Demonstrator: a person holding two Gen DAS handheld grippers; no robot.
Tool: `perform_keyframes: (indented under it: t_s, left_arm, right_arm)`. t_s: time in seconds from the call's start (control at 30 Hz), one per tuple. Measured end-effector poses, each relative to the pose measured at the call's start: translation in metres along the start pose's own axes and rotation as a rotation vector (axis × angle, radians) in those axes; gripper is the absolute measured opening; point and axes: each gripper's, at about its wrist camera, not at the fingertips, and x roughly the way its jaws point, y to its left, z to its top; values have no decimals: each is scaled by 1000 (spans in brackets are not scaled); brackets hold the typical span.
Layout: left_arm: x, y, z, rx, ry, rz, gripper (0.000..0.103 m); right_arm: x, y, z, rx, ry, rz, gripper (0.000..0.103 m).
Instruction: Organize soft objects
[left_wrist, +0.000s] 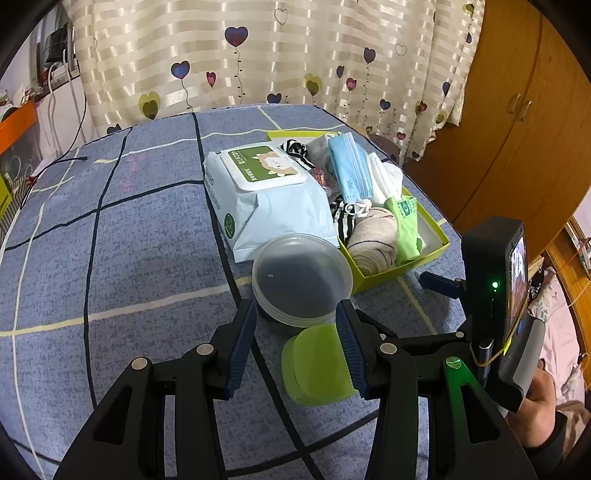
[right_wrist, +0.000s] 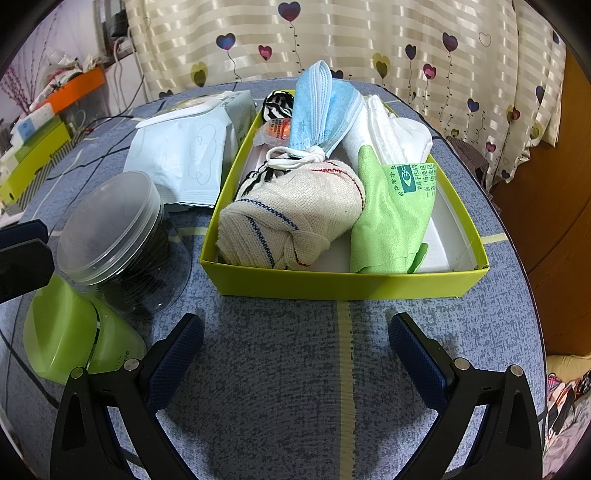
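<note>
A yellow-green box (right_wrist: 332, 284) (left_wrist: 402, 271) on the blue checked tablecloth holds soft things: a knotted cream cloth (right_wrist: 291, 218), a blue face mask (right_wrist: 321, 107), a white towel (right_wrist: 384, 133), a green cloth (right_wrist: 391, 218) and a striped black-and-white cloth (right_wrist: 277, 103). My right gripper (right_wrist: 295, 350) is open and empty just in front of the box. My left gripper (left_wrist: 295, 339) is open, its fingers either side of a green jar (left_wrist: 317, 365) lying on the table, not gripping it.
A pack of wet wipes (left_wrist: 266, 195) (right_wrist: 188, 147) lies left of the box. A clear lidded tub with dark contents (left_wrist: 301, 280) (right_wrist: 122, 243) stands beside the green jar (right_wrist: 77, 336). A heart-patterned curtain hangs behind; a wooden wardrobe (left_wrist: 517, 122) stands at right.
</note>
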Motion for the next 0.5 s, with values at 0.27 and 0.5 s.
perform_keyframes:
  t_s: [0.27,0.5]
  left_arm:
    - [1,-3,-1,2,3,0,46]
    - [1,-3,0,3,3,0,46]
  right_arm:
    - [0,0,0,0,0,0,102]
    - [0,0,0,0,0,0,102]
